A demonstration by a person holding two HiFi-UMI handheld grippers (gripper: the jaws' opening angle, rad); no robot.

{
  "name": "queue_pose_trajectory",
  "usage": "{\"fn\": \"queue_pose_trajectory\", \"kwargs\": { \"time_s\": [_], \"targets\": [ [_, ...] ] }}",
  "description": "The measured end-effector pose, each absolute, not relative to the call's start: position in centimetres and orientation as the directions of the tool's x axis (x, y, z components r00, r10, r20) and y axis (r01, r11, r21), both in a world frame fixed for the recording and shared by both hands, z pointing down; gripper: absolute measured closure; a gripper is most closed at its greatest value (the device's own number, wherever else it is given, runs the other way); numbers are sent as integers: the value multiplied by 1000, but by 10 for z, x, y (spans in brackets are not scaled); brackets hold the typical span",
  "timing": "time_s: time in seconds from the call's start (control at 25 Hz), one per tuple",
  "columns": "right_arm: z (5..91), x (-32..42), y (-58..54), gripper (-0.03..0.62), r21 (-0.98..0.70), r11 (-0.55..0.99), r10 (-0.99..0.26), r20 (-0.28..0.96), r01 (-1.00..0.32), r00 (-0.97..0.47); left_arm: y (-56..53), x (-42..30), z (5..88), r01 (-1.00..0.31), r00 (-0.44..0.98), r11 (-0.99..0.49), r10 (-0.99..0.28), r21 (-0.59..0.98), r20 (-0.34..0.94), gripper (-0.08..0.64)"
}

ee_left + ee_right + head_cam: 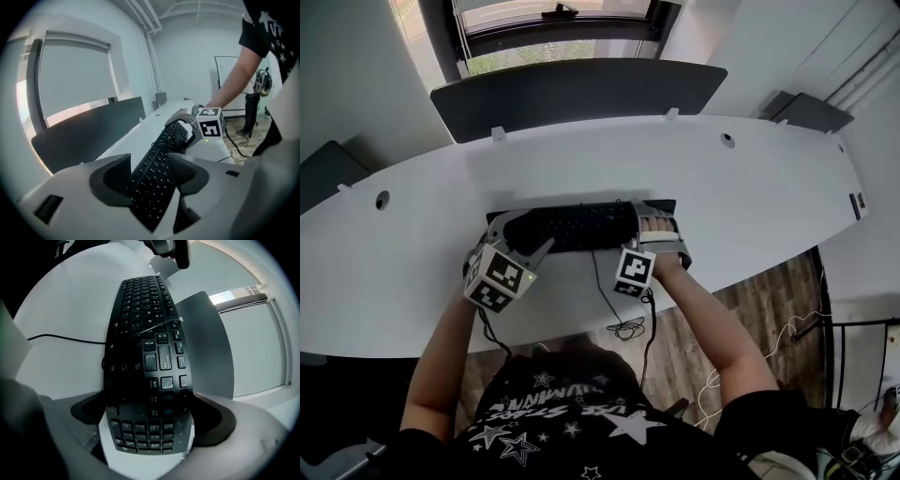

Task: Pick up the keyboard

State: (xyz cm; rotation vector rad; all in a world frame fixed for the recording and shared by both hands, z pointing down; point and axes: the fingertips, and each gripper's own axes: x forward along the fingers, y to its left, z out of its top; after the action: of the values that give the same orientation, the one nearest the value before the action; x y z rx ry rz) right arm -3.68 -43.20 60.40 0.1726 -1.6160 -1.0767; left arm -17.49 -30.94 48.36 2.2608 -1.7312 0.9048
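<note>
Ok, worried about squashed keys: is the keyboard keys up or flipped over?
Keys up. The keyboard shows its key rows to the camera in all three views.

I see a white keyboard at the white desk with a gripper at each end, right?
No: the keyboard is black, as the head view shows. The desk is white, with the left gripper and right gripper at the keyboard's ends.
</note>
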Motion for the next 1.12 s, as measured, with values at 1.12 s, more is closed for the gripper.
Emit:
{"fn": "queue_pose_trajectory", "kwargs": {
  "time_s": [1.12],
  "targets": [
    [592,-40,-422,32,801,503,-640,598,326,-483,-362,-140,572,-593,272,-795,-348,-129,897,302]
  ]
}}
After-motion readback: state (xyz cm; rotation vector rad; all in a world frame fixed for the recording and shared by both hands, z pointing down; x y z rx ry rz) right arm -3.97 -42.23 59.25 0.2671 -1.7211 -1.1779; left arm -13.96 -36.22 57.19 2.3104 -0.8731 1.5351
